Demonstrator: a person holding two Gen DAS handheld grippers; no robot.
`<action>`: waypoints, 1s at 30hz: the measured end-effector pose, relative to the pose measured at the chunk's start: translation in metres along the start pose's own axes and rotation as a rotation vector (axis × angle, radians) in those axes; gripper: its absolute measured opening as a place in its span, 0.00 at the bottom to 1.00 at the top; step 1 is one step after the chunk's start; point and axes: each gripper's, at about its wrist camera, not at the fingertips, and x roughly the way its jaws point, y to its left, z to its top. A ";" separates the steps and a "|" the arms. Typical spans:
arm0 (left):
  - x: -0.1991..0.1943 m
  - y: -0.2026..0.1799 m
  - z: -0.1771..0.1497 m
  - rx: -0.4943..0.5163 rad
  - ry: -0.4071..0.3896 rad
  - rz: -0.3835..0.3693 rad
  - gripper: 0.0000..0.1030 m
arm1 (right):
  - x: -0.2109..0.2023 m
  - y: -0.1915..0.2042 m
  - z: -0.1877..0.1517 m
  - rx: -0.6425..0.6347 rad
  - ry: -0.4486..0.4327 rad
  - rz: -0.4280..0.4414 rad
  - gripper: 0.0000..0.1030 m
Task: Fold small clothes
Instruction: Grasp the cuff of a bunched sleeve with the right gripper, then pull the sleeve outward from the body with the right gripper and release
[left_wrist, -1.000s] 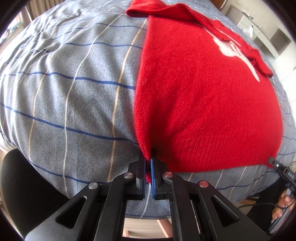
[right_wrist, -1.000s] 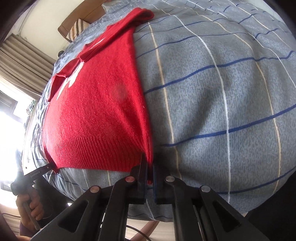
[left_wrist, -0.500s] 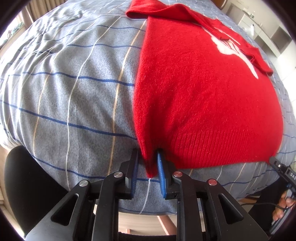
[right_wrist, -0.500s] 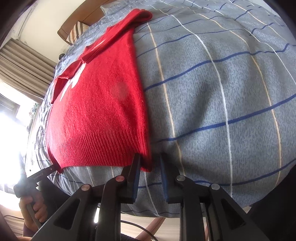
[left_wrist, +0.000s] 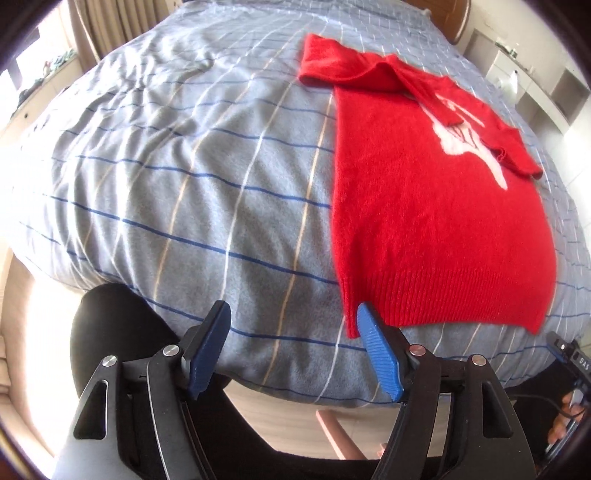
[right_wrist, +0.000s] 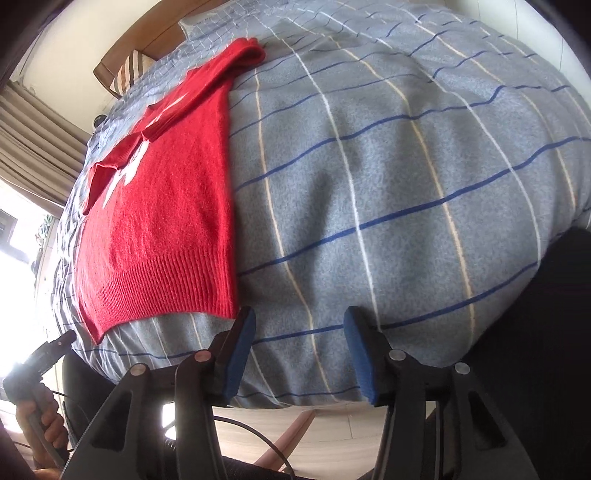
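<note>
The red sweater (left_wrist: 436, 221) lies flat on the bed (left_wrist: 166, 184), near the bed's front edge. Its sleeves look folded in, so I think the sides are done and the bottom half is left to fold up. The left hand-held gripper (left_wrist: 291, 350) and right hand-held gripper (right_wrist: 295, 354) are both wide apart and hold nothing. There is lots of bare blanket beside the sweater.

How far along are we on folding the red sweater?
Done: the red sweater lies flat on the striped bedspread, sleeves folded in across its chest. In hand: nothing; the left hand-held gripper and right hand-held gripper are open by the hem corners. Left: folding the body up.
</note>
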 end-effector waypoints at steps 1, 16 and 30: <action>-0.004 0.004 0.003 -0.009 -0.013 0.006 0.71 | -0.005 0.001 0.002 -0.013 -0.013 -0.011 0.48; -0.026 0.008 0.015 -0.049 -0.120 0.038 0.79 | -0.012 0.169 0.141 -0.733 -0.209 0.085 0.49; -0.014 0.035 0.011 -0.102 -0.080 0.088 0.79 | 0.037 0.110 0.214 -0.367 -0.253 0.083 0.07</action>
